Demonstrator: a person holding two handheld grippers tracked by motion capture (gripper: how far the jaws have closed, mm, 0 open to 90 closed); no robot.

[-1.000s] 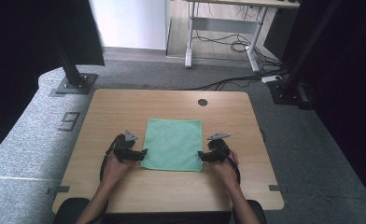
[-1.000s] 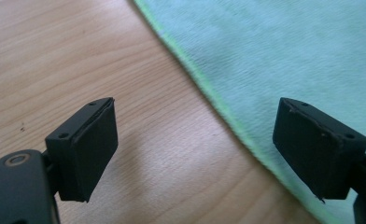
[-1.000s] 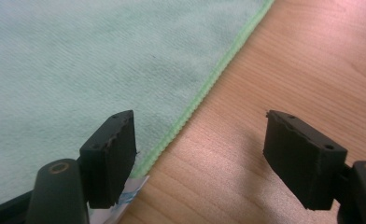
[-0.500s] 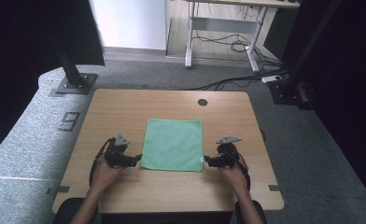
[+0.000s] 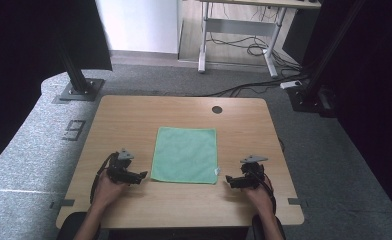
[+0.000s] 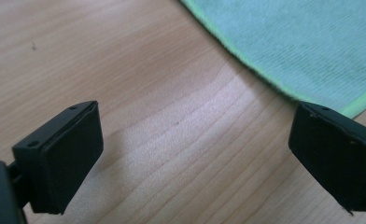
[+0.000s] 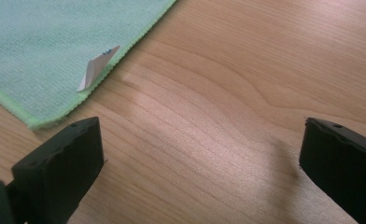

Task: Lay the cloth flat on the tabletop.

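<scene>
On the wooden worktop [image 5: 134, 120] I see the green microfibre cloth [image 5: 186, 154] lying flat at the middle. My left tongs [image 5: 142, 175] and right tongs [image 5: 229, 179] flank its near corners, apart from it. Both have just been opening and now gape wide, holding nothing.

place: lab | cues: black-curtained rig frame [image 5: 74, 70], floor cables [image 5: 244, 50], bare wooden table [image 5: 134, 115]

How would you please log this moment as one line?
cloth: flat on table | left gripper: open, beside cloth | right gripper: open, beside cloth
</scene>
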